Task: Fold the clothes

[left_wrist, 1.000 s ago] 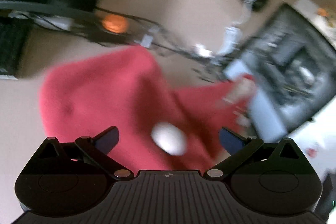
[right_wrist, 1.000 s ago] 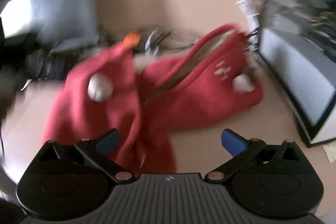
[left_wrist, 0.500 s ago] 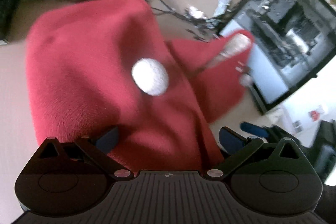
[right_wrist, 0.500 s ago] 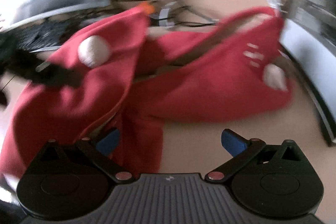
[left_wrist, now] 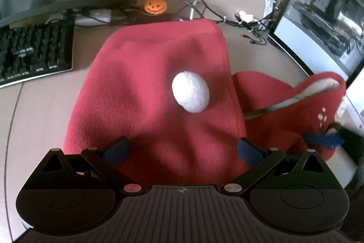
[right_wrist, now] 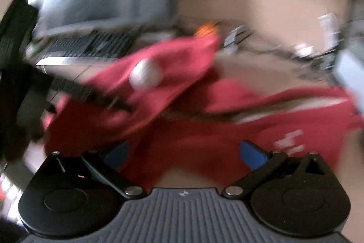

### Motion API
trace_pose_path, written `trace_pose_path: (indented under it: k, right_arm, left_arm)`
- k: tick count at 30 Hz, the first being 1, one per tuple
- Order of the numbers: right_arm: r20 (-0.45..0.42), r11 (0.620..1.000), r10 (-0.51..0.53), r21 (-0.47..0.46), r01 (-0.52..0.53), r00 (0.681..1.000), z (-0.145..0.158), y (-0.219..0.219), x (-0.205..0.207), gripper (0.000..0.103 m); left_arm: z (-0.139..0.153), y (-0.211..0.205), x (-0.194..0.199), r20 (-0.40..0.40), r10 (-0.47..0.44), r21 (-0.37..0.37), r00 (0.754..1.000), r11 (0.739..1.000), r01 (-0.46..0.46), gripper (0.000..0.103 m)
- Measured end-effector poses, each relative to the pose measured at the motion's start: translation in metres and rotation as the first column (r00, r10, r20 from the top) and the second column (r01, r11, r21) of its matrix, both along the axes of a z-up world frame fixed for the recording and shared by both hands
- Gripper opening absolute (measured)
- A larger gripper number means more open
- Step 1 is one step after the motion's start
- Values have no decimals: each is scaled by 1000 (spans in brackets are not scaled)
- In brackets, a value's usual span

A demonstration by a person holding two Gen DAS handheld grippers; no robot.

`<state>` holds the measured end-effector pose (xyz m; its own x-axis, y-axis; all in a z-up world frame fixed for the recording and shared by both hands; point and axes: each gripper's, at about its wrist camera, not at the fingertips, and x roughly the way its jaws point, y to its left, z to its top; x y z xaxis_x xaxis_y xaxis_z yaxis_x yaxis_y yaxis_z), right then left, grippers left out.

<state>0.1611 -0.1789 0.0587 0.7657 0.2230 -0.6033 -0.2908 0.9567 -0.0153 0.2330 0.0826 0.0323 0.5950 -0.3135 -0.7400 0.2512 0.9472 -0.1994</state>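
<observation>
Closer now over the red garment (left_wrist: 147,106), spread on the desk (left_wrist: 45,106) by the keyboard (left_wrist: 34,54), with left gripper (left_wrist: 182,149) and right gripper (right_wrist: 185,154) fingers apart, gripping nothing.

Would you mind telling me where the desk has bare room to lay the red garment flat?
Bare beige desk lies left of the red fleece garment, below the black keyboard. A smaller patch sits between the garment and the right-hand monitor. Behind it, tangled cables and an orange pumpkin figure crowd the space.
</observation>
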Motion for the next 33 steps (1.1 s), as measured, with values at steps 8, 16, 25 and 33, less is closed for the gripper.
trace_pose_path:
  k: [8, 16, 25, 33]
  right_arm:
    - [110, 931, -330, -123, 342, 938, 3, -45, 29, 103]
    - [42, 927, -325, -185, 327, 945, -43, -78, 64, 103]
    - [9, 966, -227, -122, 227, 974, -56, -103, 100, 103]
    - [-30, 997, -63, 39, 64, 998, -40, -134, 98, 103]
  left_arm:
    - [-2, -15, -30, 20, -62, -31, 998, 998, 62, 103]
    - [-4, -43, -40, 38, -19, 46, 999, 999, 17, 103]
    - [-6, -103, -46, -3, 24, 78, 1000, 997, -24, 103]
    - [13, -160, -58, 49, -110, 64, 993, 992, 106, 103]
